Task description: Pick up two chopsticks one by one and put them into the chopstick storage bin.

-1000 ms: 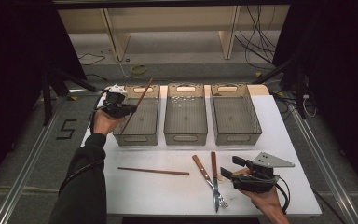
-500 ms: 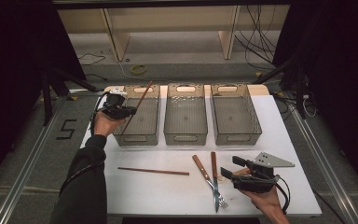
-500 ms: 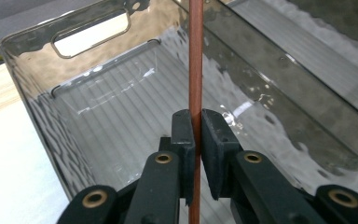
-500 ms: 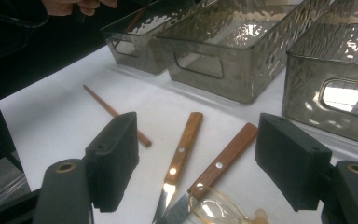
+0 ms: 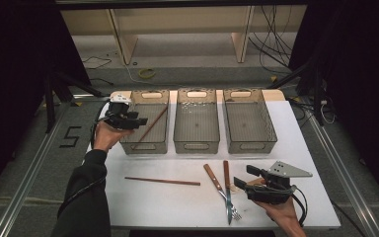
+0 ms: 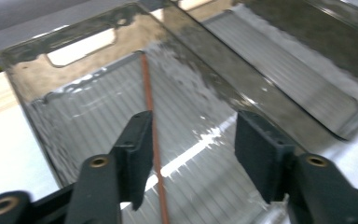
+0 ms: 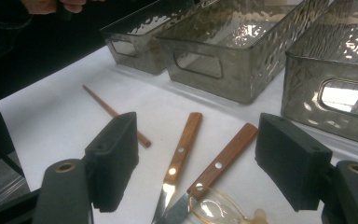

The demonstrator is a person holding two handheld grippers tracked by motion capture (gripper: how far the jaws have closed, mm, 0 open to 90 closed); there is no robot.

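We see three smoked clear bins in a row along the desk's (image 5: pixel 306 148) far edge. Left bin (image 5: pixel 145 121), middle bin (image 5: pixel 196 121), right bin (image 5: pixel 249 121), all side by side, handle cutouts on the short ends.

Left gripper (image 5: pixel 137 121) sits at the left bin's left rim, held in the person's left hand (image 5: pixel 106 136). Jaws open, nothing between them. In the left gripper view (image 6: pixel 193 154) they look down into that bin.

One brown chopstick (image 5: pixel 150 127) lies inside the left bin, tilted, its top end leaning toward the bin's far right corner. In the left gripper view the chopstick (image 6: pixel 150 121) runs just beside the left jaw; contact can't be told.

Second chopstick (image 5: pixel 162 181) lies flat on the desk, left of centre, near the front edge, well apart from the bins.

Right gripper (image 5: pixel 242 178) is held low near the desk's front right, in the right hand (image 5: pixel 281 210). Jaws open, empty. Grey three-cornered plate on top.

Just beside its jaws: wooden-handled knife (image 5: pixel 216 181) and wooden-handled fork (image 5: pixel 228 190), handles toward the bins, metal ends toward the front edge, crossing or touching near the front.

The right gripper view (image 7: pixel 200 172) puts both wooden handles between the open jaws, plus a clear plastic spoon (image 7: pixel 216 207) at the bottom, overlapping the fork's metal part. Middle and right bins look empty.
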